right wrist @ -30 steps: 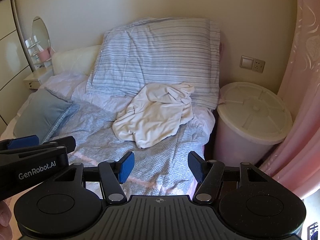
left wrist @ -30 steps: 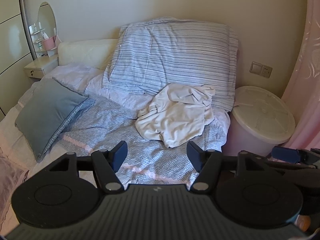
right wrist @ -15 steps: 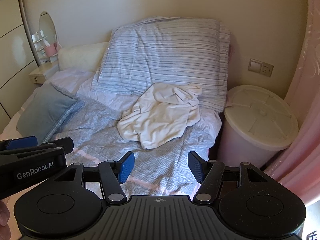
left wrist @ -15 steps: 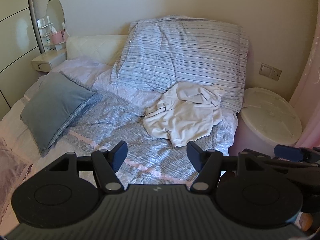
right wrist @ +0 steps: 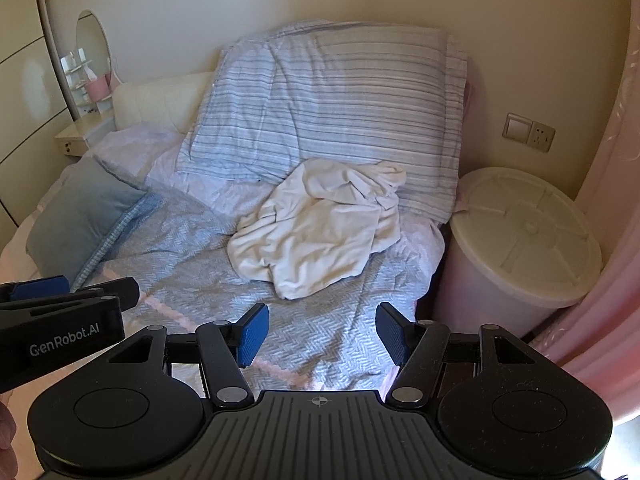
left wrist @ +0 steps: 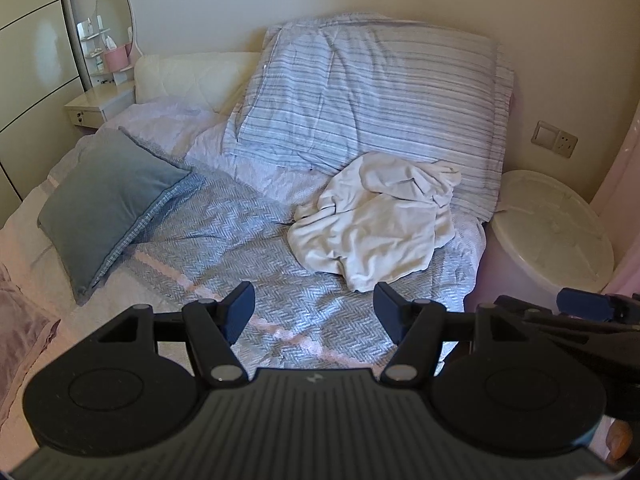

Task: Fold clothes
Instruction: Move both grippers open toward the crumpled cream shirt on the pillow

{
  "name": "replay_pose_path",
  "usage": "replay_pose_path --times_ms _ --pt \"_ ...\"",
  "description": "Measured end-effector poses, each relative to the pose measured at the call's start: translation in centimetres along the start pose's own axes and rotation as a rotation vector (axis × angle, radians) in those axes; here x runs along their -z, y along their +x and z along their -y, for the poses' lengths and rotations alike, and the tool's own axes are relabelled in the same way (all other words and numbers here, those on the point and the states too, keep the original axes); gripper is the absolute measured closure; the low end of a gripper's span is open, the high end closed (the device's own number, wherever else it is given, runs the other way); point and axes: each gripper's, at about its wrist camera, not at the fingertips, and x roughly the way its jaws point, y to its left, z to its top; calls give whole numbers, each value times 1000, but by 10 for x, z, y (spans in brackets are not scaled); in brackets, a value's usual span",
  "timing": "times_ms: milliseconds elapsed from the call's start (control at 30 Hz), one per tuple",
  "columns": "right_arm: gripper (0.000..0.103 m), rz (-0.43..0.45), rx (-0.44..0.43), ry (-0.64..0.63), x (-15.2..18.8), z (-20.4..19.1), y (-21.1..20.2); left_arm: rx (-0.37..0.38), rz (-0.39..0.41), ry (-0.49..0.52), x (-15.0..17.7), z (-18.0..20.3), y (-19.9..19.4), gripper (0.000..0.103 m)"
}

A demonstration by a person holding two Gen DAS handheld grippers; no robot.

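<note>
While both grippers gape empty — crumpled white garment on herringbone bedspread.

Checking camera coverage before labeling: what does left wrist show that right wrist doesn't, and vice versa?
Left wrist only: purple fabric at the bed's near left edge, the right gripper seen side-on at far right, and more of the teal cushion.

Right wrist only: the left gripper side-on at far left with GenRobot.AI lettering, and a wider stretch of pink curtain.

Both: crumpled white garment on the blue bedspread, striped pillow, white bin, wall socket, round mirror. Both grippers open, touching nothing.
</note>
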Motion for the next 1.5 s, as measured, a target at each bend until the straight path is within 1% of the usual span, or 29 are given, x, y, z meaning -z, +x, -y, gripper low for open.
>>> replay_pose_path --times_ms 367,533,700,933,1167,1300,1500 --pt "40 -54 11 -13 -29 21 58 -7 -62 -19 -26 8 64 41" --pt "40 -75 16 -11 -45 38 88 -1 -93 -34 -42 11 103 41" --pt "40 -117 20 -7 -64 56 123 10 -138 -48 -55 15 144 41" --pt "40 -170 18 -17 -86 66 172 12 -187 -65 -72 18 197 41" --pt "40 -207 -4 -16 -101 76 226 32 -240 -94 -77 16 254 41" --pt "40 -215 -7 -15 -107 83 260 53 -270 -114 -78 18 289 41" --pt "40 -218 -13 -20 -113 90 306 62 -308 -116 -76 23 339 41"
